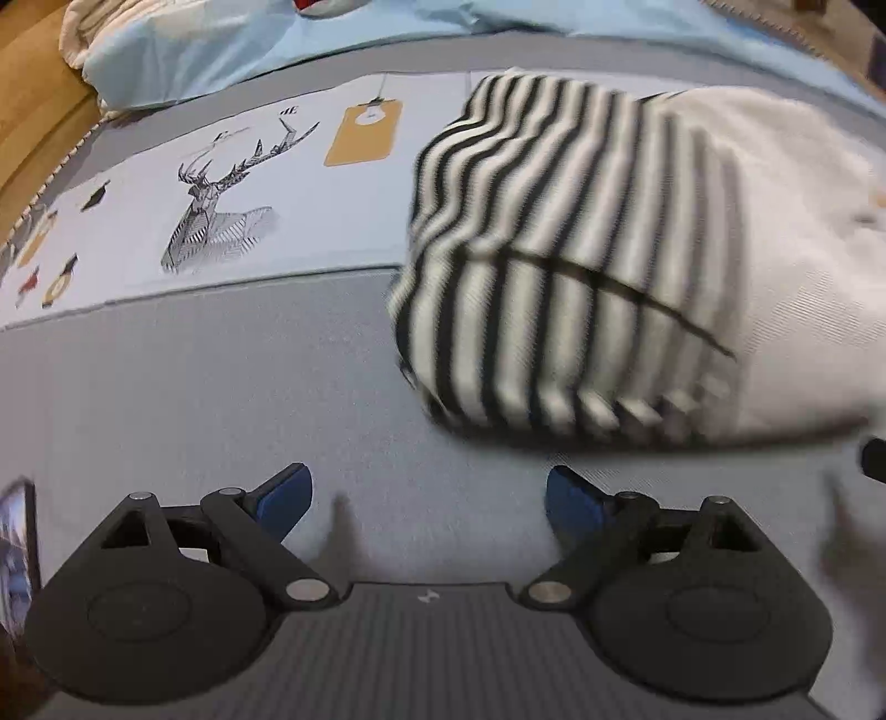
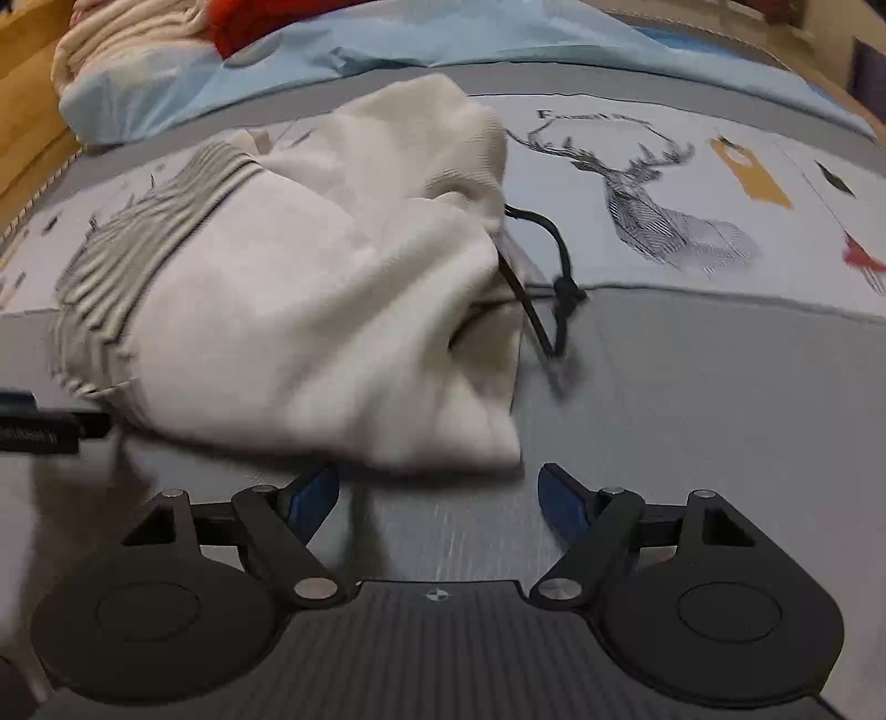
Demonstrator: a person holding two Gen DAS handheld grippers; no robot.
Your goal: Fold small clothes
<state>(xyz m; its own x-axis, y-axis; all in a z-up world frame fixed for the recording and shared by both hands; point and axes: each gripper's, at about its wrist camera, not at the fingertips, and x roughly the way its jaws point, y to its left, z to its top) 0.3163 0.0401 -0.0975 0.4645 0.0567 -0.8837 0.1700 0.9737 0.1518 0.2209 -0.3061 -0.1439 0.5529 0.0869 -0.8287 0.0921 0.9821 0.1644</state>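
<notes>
A folded garment (image 1: 637,266), cream with a black-and-white striped part, is seen lying on a bed (image 1: 194,387) covered by a grey spread with a pale printed panel. In the left wrist view the garment fills the upper right; its striped near edge is rounded and lies just beyond the left claw (image 1: 429,501). That claw is held open, with nothing between its blue pads (image 1: 282,498), and bare grey spread is left free below and to the left, up to a deer print (image 1: 221,205).

In the right wrist view the cream side of the garment is shown, its lower corner lying close to the left pad (image 2: 315,493) of the right claw (image 2: 437,495); whether they touch cannot be told. The right claw is spread wide and empty. A black cord (image 2: 554,277) trails from the garment's right edge onto the spread. Open grey room is left to the right. Pale blue bedding (image 2: 387,50) is bunched along the far edge.
</notes>
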